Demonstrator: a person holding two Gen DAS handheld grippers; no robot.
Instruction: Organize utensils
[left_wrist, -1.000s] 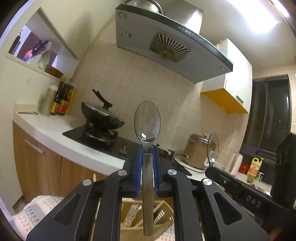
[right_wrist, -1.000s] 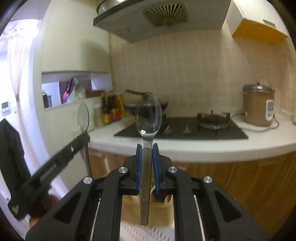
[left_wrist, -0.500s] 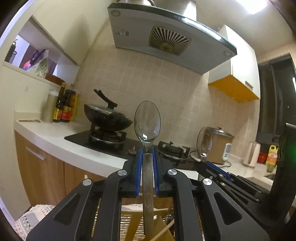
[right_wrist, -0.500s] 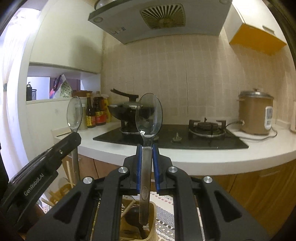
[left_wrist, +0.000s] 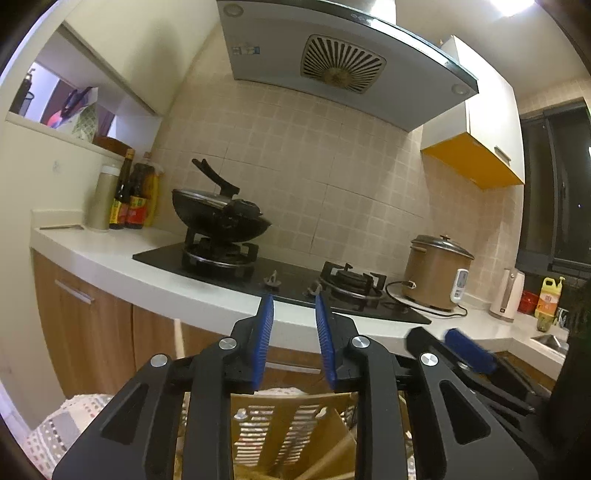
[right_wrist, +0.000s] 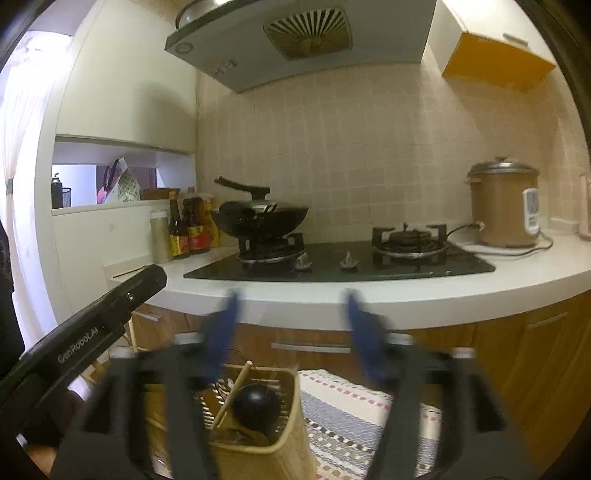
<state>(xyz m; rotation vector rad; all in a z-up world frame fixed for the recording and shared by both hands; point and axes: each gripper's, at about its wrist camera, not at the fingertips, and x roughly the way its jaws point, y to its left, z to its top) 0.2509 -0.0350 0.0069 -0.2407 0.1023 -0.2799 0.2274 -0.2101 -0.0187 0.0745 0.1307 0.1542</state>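
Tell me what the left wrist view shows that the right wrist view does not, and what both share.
Left wrist view only: a yellow plastic bottle and a white electric kettle at the counter's far right.

Right wrist view only: a black round ladle head inside the beige slotted utensil basket, and a striped woven mat.

Both: the black wok, the brown rice cooker, and both claws open.

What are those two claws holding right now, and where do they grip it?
Nothing. The left gripper and the right gripper are both open, with only empty space between their blue pads.

home kitchen, gas hob (right_wrist: 340, 258), range hood (left_wrist: 332, 70), wok (left_wrist: 221, 218)
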